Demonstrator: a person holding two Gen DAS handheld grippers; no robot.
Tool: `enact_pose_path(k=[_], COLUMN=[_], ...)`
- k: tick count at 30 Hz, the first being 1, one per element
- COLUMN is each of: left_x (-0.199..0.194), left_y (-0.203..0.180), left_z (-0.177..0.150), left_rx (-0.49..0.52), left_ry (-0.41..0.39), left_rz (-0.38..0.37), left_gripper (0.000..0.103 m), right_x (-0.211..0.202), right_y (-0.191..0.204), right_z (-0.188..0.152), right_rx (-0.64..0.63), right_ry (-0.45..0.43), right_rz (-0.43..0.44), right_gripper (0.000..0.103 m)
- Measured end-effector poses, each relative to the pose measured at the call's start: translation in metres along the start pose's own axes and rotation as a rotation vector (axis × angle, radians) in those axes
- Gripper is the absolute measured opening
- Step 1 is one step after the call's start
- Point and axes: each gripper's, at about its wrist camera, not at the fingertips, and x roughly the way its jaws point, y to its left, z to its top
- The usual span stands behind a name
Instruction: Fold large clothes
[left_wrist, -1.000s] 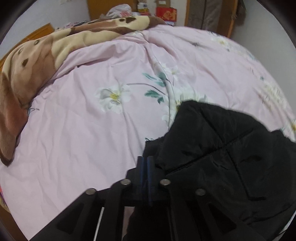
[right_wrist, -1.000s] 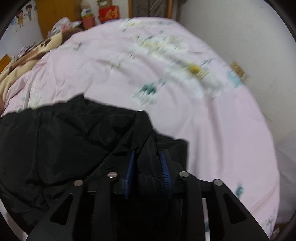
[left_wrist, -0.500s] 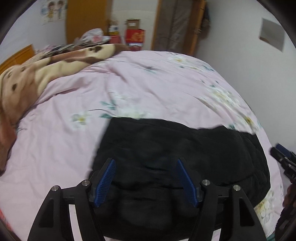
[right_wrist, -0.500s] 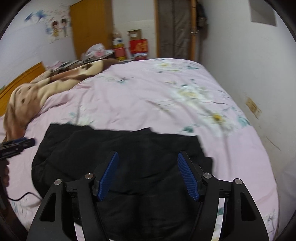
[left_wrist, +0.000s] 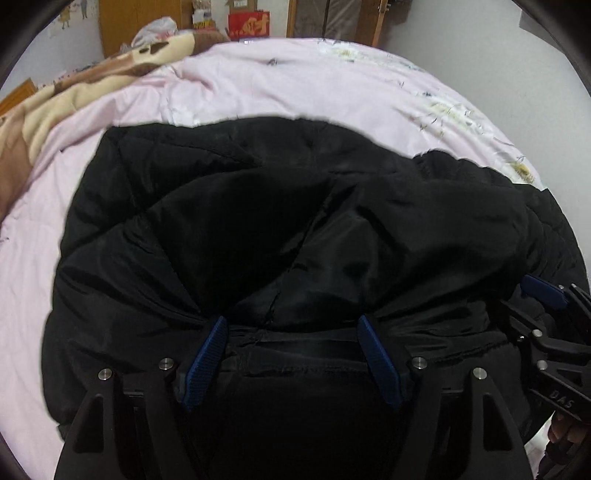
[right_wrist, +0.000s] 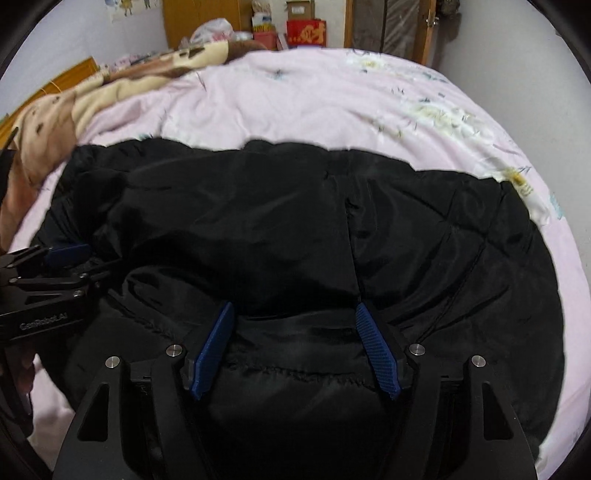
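Note:
A black padded jacket (left_wrist: 258, 206) lies folded in a bulky heap on the pink flowered bed cover (left_wrist: 295, 81). My left gripper (left_wrist: 291, 326) hangs over its near hem with its jaws opening. The hem sits between the wide blue pads without being pinched. In the right wrist view the same jacket (right_wrist: 258, 221) fills the middle. My right gripper (right_wrist: 295, 314) stands open over the near edge further right, the fabric loose between its pads. Each gripper shows in the other's view: a right finger (left_wrist: 543, 291) and a left finger (right_wrist: 68, 254).
A brown and cream blanket (right_wrist: 74, 99) is bunched along the bed's left side. Behind the bed stand an orange wardrobe (right_wrist: 192, 22), a red box (right_wrist: 306, 31) and bags. A pale wall (right_wrist: 535, 55) runs close along the right. Bare pink cover (right_wrist: 295, 96) stretches beyond the jacket.
Both grippers were shut on the jacket's fabric a second ago; they have let go and spread wide. Both have moved in low over the jacket, which now lies folded and fills each view.

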Motion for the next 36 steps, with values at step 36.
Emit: enact_pose_path(k=[36], left_x=[0.006], left_y=[0.054], left_z=[-0.038], left_rx=[-0.062], left_ry=[-0.029], left_rz=[0.056], left_gripper=[0.078], right_x=[-0.021], right_y=[-0.061], right_z=[-0.051], right_rx=[0.094], right_ry=[-0.047], right_rz=[-0.085], right_gripper=[0.069])
